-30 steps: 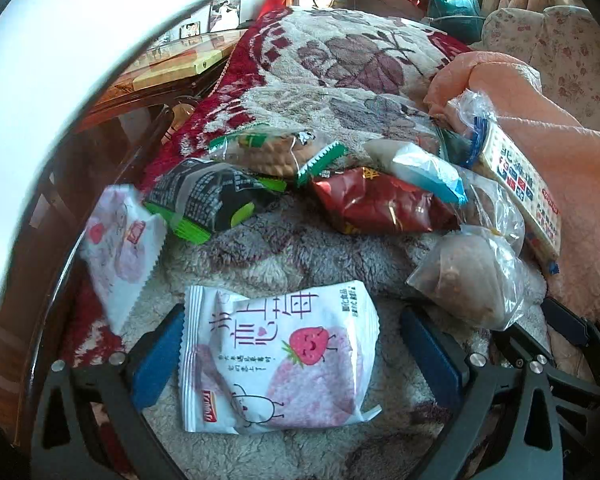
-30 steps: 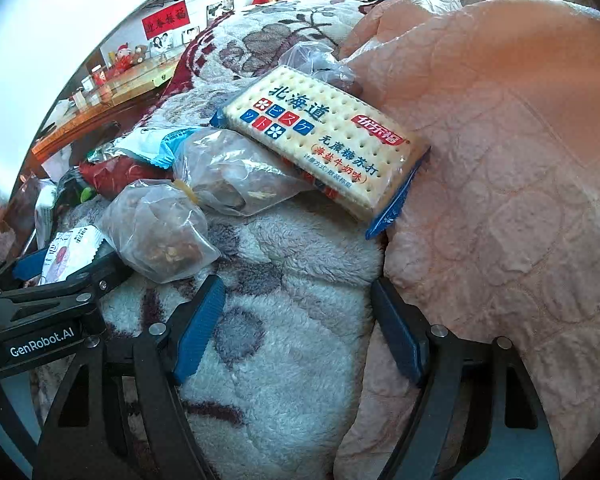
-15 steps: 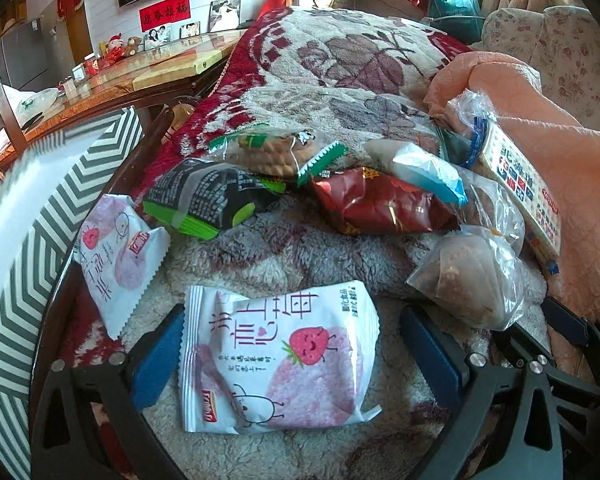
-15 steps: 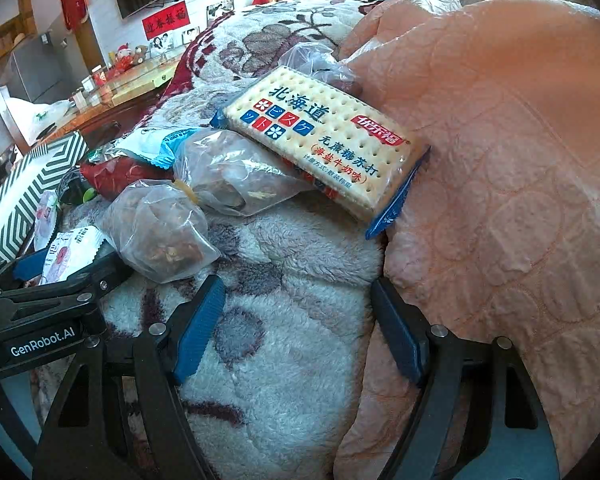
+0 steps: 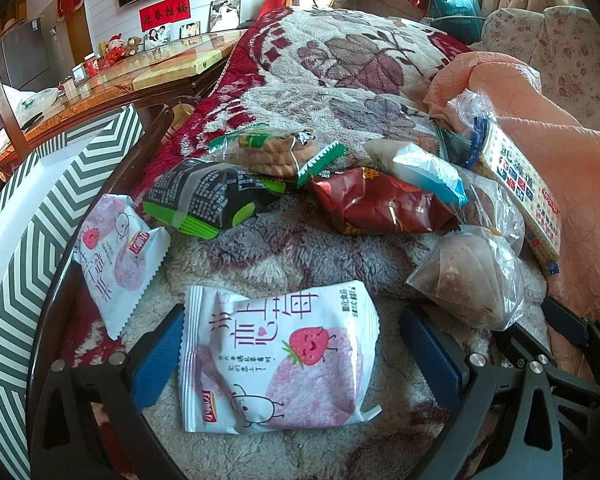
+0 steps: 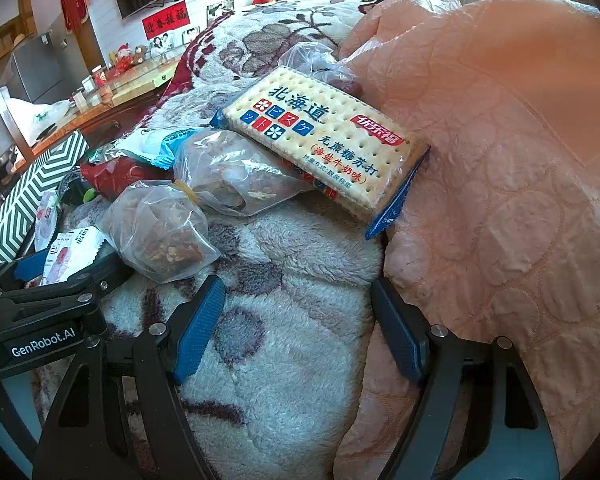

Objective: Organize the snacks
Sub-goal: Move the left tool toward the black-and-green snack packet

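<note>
My left gripper (image 5: 292, 356) sits spread wide around the strawberry snack packet (image 5: 278, 358), its long axis crossing the gap; right gripper's (image 6: 298, 332) farther, open and empty

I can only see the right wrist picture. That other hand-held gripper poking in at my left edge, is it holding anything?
Observer: No. The left hand-held gripper is open, and a pink strawberry packet lies flat between its fingers.
Operator: Just the one strawberry packet?
Observer: No, a second strawberry packet lies beside the striped box.
Operator: Anything hidden past the red bag?
Observer: Yes, a clear biscuit pack with green ends, just behind a black and green packet.
</note>
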A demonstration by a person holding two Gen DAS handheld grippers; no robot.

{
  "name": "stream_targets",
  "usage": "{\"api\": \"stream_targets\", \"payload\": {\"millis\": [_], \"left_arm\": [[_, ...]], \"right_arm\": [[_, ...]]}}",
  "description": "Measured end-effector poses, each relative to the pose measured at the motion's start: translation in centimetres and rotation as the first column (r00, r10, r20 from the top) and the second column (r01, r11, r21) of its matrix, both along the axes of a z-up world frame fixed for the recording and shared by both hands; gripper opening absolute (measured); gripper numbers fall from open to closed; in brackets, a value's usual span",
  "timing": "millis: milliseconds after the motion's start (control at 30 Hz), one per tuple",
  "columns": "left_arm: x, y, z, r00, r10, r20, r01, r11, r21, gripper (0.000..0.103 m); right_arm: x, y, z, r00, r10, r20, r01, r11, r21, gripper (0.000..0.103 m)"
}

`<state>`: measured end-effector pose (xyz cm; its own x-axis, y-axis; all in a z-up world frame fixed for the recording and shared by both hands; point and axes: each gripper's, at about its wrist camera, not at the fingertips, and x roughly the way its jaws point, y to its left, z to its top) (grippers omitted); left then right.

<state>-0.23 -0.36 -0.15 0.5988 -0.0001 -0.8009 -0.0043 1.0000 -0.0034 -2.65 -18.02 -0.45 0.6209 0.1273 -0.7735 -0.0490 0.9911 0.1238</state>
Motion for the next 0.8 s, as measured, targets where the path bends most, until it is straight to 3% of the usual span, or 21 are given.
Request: {"api": "stream_targets", "payload": {"millis": [200, 367, 533, 800], "left_arm": [[0.0, 0.0, -0.2, 1.0, -0.001, -0.004, 0.001, 1.0, 0.005, 0.103], [0.4, 0.6, 1.2, 0.997, -0.045, -0.063, 0.044, 0.999, -0.01, 0.103], [-1.3, 1.9, 3.2, 0.998, -0.007, -0.058, 0.003, 0.998, -0.067, 0.103], [-2.9, 4.5, 6.0, 0.999, 0.045, -0.005, -0.045, 0.996, -0.071, 0.103]], "right_arm": [[0.1, 0.0, 0.0, 1.0, -0.001, -0.008, 0.001, 1.0, -0.001, 0.077], [0.3, -0.3, 1.1, 0.996, 0.01, -0.088, -0.007, 0.999, 0.034, 0.076], [-0.9, -0.2, 4.1, 0.999, 0.026, -0.025, -0.025, 0.999, 0.04, 0.077], [-1.7, 2.0, 6.9, 0.992, 0.116, 0.049, -0.116, 0.993, 0.014, 0.077]]}}
